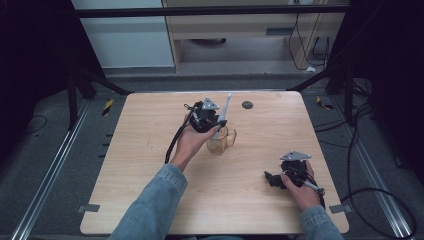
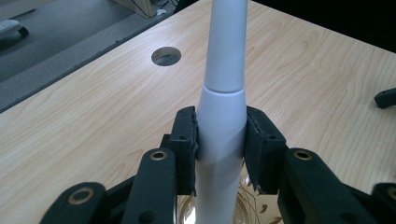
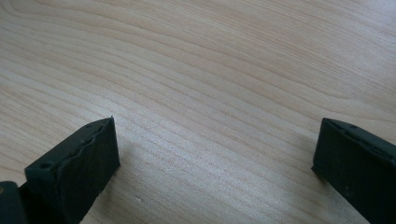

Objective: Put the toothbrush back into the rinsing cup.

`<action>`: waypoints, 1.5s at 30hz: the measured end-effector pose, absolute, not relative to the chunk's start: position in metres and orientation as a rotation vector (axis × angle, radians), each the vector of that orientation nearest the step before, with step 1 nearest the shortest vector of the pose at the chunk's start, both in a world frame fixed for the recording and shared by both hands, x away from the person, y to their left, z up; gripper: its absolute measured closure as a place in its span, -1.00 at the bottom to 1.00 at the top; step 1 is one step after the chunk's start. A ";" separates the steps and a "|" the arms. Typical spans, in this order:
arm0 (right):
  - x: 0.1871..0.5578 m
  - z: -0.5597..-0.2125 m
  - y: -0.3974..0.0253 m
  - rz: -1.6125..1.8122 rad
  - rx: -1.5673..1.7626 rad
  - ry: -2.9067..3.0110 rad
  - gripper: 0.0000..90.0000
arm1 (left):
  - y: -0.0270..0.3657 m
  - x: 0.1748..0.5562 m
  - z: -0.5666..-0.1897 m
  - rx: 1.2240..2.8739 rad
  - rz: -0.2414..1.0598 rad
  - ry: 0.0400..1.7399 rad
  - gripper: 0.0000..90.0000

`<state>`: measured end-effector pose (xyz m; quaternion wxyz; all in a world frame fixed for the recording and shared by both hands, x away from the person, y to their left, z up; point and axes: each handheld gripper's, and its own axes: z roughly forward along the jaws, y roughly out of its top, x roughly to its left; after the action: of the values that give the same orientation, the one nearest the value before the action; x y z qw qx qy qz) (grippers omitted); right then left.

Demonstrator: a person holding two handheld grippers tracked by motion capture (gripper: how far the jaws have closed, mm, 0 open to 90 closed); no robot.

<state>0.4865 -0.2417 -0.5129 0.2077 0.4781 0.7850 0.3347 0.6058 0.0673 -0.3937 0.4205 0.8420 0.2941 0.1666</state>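
Tabletop (image 1: 150,165), pale wood grain, with a small round dark hole (image 1: 247,105) near its far edge; we list the things upon it as follows. Left gripper (image 1: 216,121), held in the person's left hand (image 1: 190,142) above the middle of the tabletop: in the left gripper view its two black fingers (image 2: 184,140) press against either side of a white electric toothbrush (image 2: 223,107), clamping the thick lower body just below the seam where the narrower neck begins. We see the toothbrush standing nearly upright, tilted slightly, its slim upper end rising past the gripper toward the far edge. Glass mug (image 1: 220,141), clear with an amber tint and a handle on its right side, stands on the tabletop directly beneath the left gripper; we see its rim behind the fingers in the left gripper view, with the toothbrush's lower end reaching down at its mouth, though we cannot tell how far it sits inside. Right gripper (image 1: 272,179), held in the right hand (image 1: 302,187) near the tabletop's near right corner, well apart from the mug: its fingers (image 3: 79,163) stand wide apart over bare wood, holding nothing.
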 end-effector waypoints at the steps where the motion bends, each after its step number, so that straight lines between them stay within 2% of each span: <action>1: 0.486 -0.513 -0.242 0.932 1.331 2.185 -0.99 | 0.067 0.606 -0.394 2.114 0.416 0.738 0.48; 45: 0.486 -0.513 -0.242 0.931 1.333 2.186 -0.99 | 0.055 0.614 -0.402 2.134 0.390 0.799 0.45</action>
<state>0.4864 -0.2417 -0.5129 0.2072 0.4786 0.7849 0.3345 0.6138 0.0549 -0.4020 0.4030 0.8449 0.3163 0.1542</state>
